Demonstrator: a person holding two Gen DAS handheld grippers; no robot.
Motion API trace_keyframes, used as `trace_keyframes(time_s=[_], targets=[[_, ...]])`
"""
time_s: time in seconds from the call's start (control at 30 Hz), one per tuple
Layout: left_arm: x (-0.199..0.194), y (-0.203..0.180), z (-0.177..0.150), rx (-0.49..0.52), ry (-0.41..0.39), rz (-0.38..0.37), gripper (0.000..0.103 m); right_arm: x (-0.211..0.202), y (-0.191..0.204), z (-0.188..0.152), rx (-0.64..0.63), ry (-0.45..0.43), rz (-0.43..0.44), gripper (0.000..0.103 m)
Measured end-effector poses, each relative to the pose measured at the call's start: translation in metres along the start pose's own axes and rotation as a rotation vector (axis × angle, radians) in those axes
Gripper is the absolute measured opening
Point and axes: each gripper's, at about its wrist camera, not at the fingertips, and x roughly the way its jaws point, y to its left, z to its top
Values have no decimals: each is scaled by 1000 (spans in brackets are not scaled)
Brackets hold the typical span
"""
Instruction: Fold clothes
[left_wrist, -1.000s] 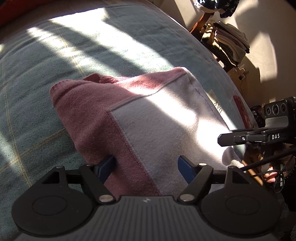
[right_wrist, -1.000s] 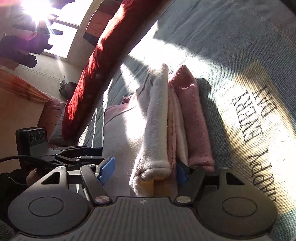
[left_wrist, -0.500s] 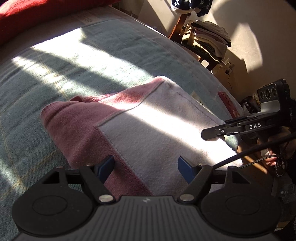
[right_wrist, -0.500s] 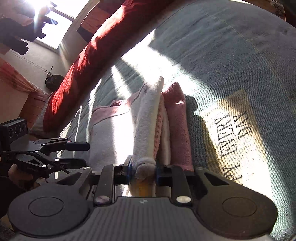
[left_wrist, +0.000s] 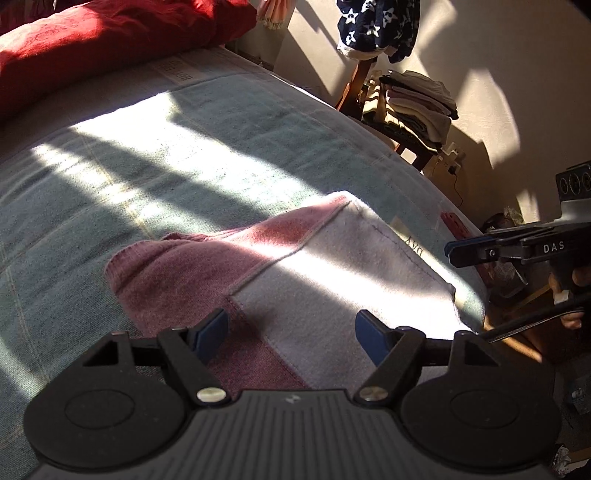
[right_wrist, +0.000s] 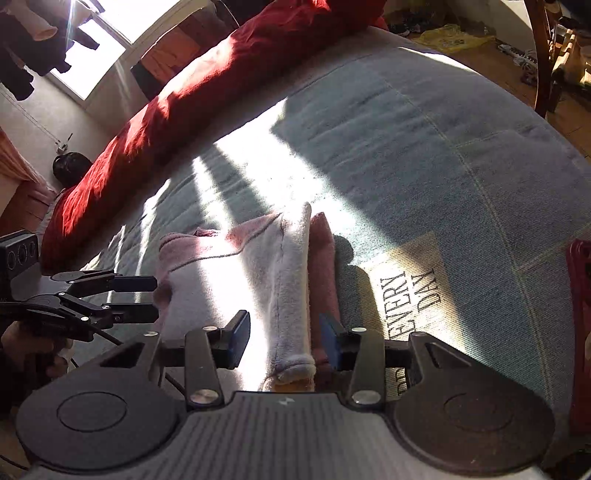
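Garment: a pink and white garment (right_wrist: 236, 273) was seen folded into a thick bundle on the bed (right_wrist: 424, 147), near the bed's near edge.
Long axis: in the right wrist view the bundle's rolled edge ran away from the right tool (right_wrist: 284, 339), roughly in line with its pointing direction.
Key relation: the near end of that rolled edge lay between the right tool's blue pads (right_wrist: 238, 334), with a clear gap on each side (so nothing was pressed).
Right tool: its jaws were opening; the garment was judged released, not grasped.
Left tool: the left tool (left_wrist: 291, 332) was held wide open above the bundle's near corner, where pink cloth meets white; nothing was gripped.
Nearer hand: the right tool was judged nearer the thick rolled edge; the left was nearer the flat top panel.
Printed patch: a tan patch with lettering (right_wrist: 406, 295) was seen on the bed cover, just beside the bundle on its right.
Red bedding: a red quilt (right_wrist: 177, 122) lay along the far side of the bed, well apart from the garment.
Containers: none were seen on the bed; a stack of folded clothes (left_wrist: 417, 107) rested on a wooden chair (left_wrist: 413, 147) by the wall (possibly the finished pile).
Stage: the fold was judged nearly or wholly done.
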Motion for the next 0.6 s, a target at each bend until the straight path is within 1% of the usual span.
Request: trace_keyframes(time_s=[0.07, 0.13, 0.23, 0.3, 0.37, 0.43, 0.53, 0.57, 0.6], targets=[[5, 8, 2, -15, -17, 0, 75, 8, 12, 17, -69, -11, 5, 46], [11, 11, 4, -1, -40, 2, 75, 27, 24, 36, -142, -11, 4, 46], [22, 13, 7, 21, -44, 8, 75, 62, 44, 62, -280, 20, 1, 46], [23, 14, 7, 18, -55, -4, 75, 89, 54, 77, -389, 71, 0, 46], [22, 15, 6, 13, -67, -7, 75, 109, 62, 86, -475, 104, -3, 46], [19, 18, 3, -2, -75, -8, 75, 131, 71, 92, -567, 164, 10, 46], [16, 21, -1, -18, -79, -16, 76, 157, 76, 96, -643, 251, 26, 46], [16, 22, -1, -22, -79, -14, 76, 164, 77, 95, -664, 280, 31, 45], [15, 23, -2, -29, -81, -14, 76, 167, 78, 94, -681, 304, 38, 37]])
